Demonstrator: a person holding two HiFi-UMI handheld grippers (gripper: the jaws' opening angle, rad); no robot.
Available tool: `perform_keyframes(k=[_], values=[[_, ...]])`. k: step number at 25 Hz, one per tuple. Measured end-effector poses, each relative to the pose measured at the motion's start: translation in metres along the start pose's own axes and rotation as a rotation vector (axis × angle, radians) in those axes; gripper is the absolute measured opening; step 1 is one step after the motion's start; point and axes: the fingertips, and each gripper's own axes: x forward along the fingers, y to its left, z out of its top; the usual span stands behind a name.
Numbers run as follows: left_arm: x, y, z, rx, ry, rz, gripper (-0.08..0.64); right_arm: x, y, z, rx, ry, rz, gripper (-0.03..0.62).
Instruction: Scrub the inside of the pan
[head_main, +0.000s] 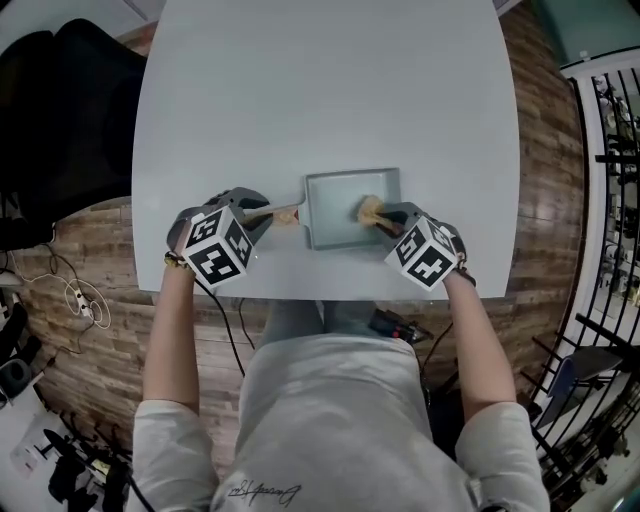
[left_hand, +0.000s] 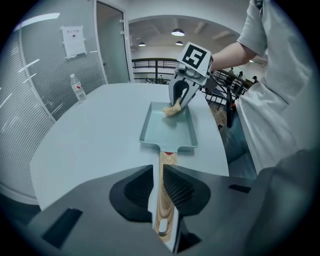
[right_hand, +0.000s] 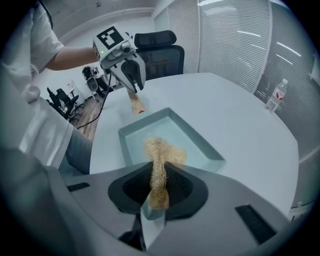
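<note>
A rectangular pale blue-grey pan (head_main: 340, 218) lies near the table's front edge, its wooden handle (head_main: 285, 213) pointing left. My left gripper (head_main: 265, 212) is shut on that handle; in the left gripper view the handle (left_hand: 167, 165) runs between the two pads, which press on its sides. My right gripper (head_main: 385, 218) is shut on a tan fibrous scrubber (head_main: 369, 211). In the right gripper view the scrubber (right_hand: 159, 155) sticks out ahead of the jaws, its free end over the pan's inside (right_hand: 175, 132) near the right wall.
The white table (head_main: 320, 90) stretches away beyond the pan. A water bottle (left_hand: 78, 88) stands at its far corner. A black office chair (head_main: 60, 110) is off the table's left side, and a metal railing (head_main: 610, 150) is at the right.
</note>
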Motion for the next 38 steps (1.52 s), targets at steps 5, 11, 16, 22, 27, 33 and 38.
perform_keyframes(k=[5,11,16,22,27,33,38], values=[[-0.012,0.004,0.008,-0.107,-0.063,0.095,0.011,-0.017,-0.006,0.0,0.049,-0.042,-0.047,0.069],[-0.027,0.006,0.016,-0.226,-0.125,0.2,0.011,-0.041,-0.011,0.009,0.121,-0.129,-0.103,0.069],[-0.046,0.004,0.033,-0.425,-0.275,0.238,0.011,-0.063,-0.009,0.012,0.166,-0.194,-0.161,0.069],[-0.079,0.005,0.057,-0.568,-0.413,0.338,0.009,-0.095,-0.007,0.024,0.245,-0.294,-0.203,0.068],[-0.103,-0.003,0.076,-0.608,-0.499,0.396,0.009,-0.114,-0.001,0.045,0.313,-0.433,-0.246,0.068],[-0.122,-0.008,0.093,-0.711,-0.633,0.433,0.009,-0.136,0.008,0.069,0.386,-0.568,-0.267,0.068],[-0.13,-0.005,0.1,-0.701,-0.678,0.488,0.009,-0.14,0.01,0.081,0.41,-0.62,-0.253,0.067]])
